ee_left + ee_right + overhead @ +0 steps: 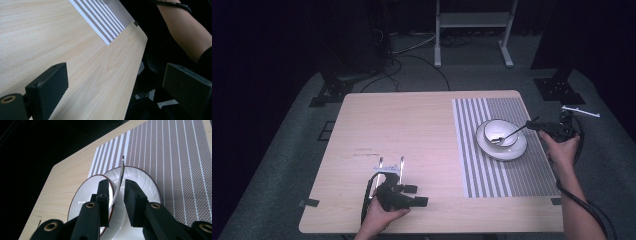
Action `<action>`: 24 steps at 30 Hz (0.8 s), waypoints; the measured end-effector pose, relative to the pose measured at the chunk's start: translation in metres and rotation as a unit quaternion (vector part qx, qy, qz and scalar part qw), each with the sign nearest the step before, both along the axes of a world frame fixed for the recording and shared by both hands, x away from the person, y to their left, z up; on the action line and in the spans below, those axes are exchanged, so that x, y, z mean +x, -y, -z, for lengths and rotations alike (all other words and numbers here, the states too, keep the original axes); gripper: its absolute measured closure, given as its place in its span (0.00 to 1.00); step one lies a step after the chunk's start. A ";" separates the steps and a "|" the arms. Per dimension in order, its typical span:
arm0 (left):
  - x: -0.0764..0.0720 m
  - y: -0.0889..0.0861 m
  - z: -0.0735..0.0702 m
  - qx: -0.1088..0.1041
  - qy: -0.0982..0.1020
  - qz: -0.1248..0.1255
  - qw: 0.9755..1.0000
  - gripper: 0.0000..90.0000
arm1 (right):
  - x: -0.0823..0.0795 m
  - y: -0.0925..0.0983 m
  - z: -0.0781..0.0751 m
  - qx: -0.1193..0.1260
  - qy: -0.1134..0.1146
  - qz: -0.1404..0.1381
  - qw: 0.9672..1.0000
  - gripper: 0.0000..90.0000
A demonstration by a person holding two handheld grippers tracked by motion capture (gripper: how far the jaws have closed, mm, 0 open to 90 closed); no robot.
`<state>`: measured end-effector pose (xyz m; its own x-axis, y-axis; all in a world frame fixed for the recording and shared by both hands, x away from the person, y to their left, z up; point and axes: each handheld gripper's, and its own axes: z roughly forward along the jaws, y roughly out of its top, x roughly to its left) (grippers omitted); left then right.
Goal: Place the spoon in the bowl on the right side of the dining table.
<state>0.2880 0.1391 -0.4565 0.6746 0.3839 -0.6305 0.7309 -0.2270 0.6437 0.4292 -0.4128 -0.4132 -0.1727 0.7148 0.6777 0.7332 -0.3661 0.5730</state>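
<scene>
A white bowl (501, 131) (85, 195) stands on a white plate (512, 151) (146, 180) on the striped placemat (492, 175) (175, 157), at the table's right side. A metal spoon (512, 133) (120, 176) slants down with its head in the bowl. My right gripper (532, 124) (117, 183), at the right edge of the table, is shut on the spoon's handle. My left gripper (417, 195) (117, 75) rests low near the front left of the wooden table (402, 130) (87, 62), jaws wide open and pointing right with nothing between them.
The placemat's near corner (100, 20) and the person's right forearm (185, 30) lie ahead of the left gripper. A white frame (472, 20), dark stand bases (329, 92) and cables stand on the floor beyond the table. Black tape tabs (309, 202) mark the table edge.
</scene>
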 end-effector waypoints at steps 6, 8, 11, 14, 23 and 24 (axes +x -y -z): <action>0.000 0.000 -0.001 0.000 0.000 0.000 1.000 0.05 | -0.006 -0.005 0.002 -0.008 -0.001 -0.011 1.000 0.73; -0.001 0.000 -0.001 -0.001 0.000 -0.001 1.000 0.05 | -0.006 -0.006 0.002 -0.010 0.000 -0.011 1.000 0.72; 0.000 -0.001 -0.001 -0.002 0.001 -0.002 1.000 0.05 | -0.011 -0.009 0.002 -0.010 0.001 -0.018 1.000 0.66; -0.001 -0.001 -0.002 -0.003 0.001 -0.003 1.000 0.05 | -0.015 -0.011 0.003 -0.011 0.004 -0.022 1.000 0.63; -0.001 -0.001 -0.001 -0.004 0.000 -0.001 1.000 0.05 | -0.024 -0.017 0.005 -0.017 0.004 -0.029 0.999 0.53; -0.001 -0.001 0.000 -0.004 -0.001 -0.002 1.000 0.05 | -0.025 -0.018 0.005 -0.017 0.005 -0.030 0.999 0.52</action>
<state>0.2871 0.1404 -0.4562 0.6725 0.3806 -0.6347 0.7324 -0.2192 0.6446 0.4042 -0.3952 -0.4177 -0.2226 0.7259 0.6508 0.7479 -0.3010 0.5916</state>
